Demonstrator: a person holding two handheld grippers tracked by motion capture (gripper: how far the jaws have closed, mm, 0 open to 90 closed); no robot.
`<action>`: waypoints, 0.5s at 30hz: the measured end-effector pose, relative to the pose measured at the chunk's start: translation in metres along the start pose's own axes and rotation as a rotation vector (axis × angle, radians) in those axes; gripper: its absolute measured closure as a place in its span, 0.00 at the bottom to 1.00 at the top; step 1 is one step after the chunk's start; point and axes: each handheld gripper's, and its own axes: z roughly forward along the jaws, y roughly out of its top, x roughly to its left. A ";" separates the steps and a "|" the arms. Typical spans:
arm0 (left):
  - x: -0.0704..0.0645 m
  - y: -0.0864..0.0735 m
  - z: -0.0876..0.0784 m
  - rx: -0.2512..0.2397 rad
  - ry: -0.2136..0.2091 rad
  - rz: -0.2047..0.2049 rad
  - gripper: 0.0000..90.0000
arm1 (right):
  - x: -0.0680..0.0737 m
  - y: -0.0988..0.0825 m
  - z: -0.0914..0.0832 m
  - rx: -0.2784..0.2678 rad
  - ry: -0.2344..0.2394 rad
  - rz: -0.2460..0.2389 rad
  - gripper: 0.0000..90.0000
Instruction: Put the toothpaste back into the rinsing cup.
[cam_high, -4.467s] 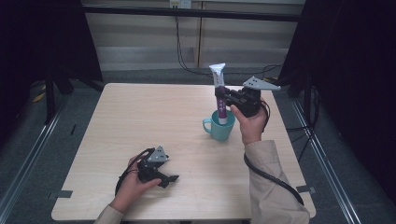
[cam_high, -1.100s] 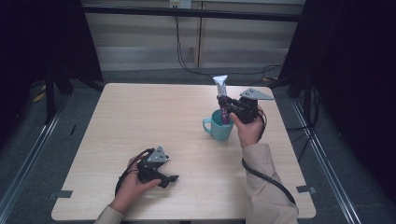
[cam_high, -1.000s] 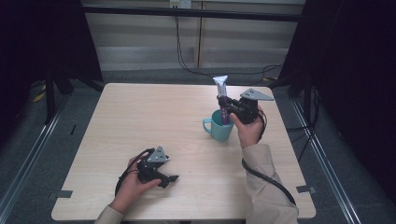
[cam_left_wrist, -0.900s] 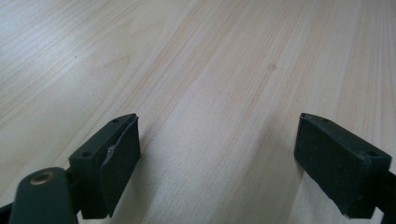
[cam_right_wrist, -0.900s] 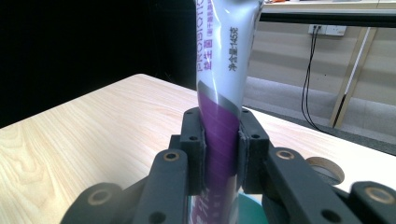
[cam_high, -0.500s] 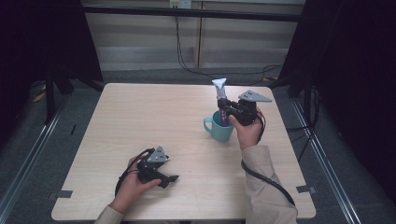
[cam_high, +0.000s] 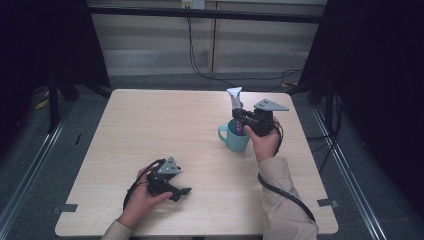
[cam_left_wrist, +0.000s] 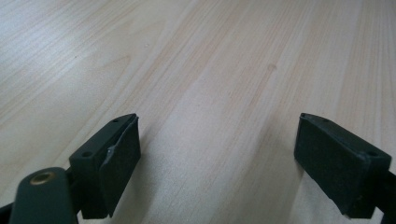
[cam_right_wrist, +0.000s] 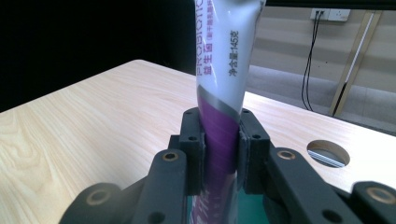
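The right gripper (cam_right_wrist: 219, 144) is clenched on a white-and-purple toothpaste tube (cam_right_wrist: 224, 70), held upright with its lower end inside the teal mug (cam_high: 235, 137) on the table (cam_high: 150, 125). The tube sits lower in the mug than some seconds ago. The left gripper (cam_left_wrist: 217, 158) rests with its jaws spread wide, holding nothing.

Pale wooden table (cam_high: 150, 120) on grey carpeted floor (cam_high: 40, 150). Far side: light panelled wall (cam_high: 150, 45) with trailing black cables (cam_high: 200, 65). Dark curtains (cam_high: 380, 75) hang left and right.
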 end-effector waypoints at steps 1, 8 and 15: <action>0.000 0.000 0.000 0.000 0.000 0.000 0.16 | 0.000 0.000 0.000 0.000 0.000 0.000 0.83; 0.000 0.000 0.000 0.000 0.000 0.000 0.16 | 0.000 -0.003 -0.001 0.028 -0.003 -0.007 0.82; 0.000 0.000 0.000 0.000 0.000 0.000 0.16 | 0.000 -0.006 -0.001 0.049 0.004 -0.009 0.82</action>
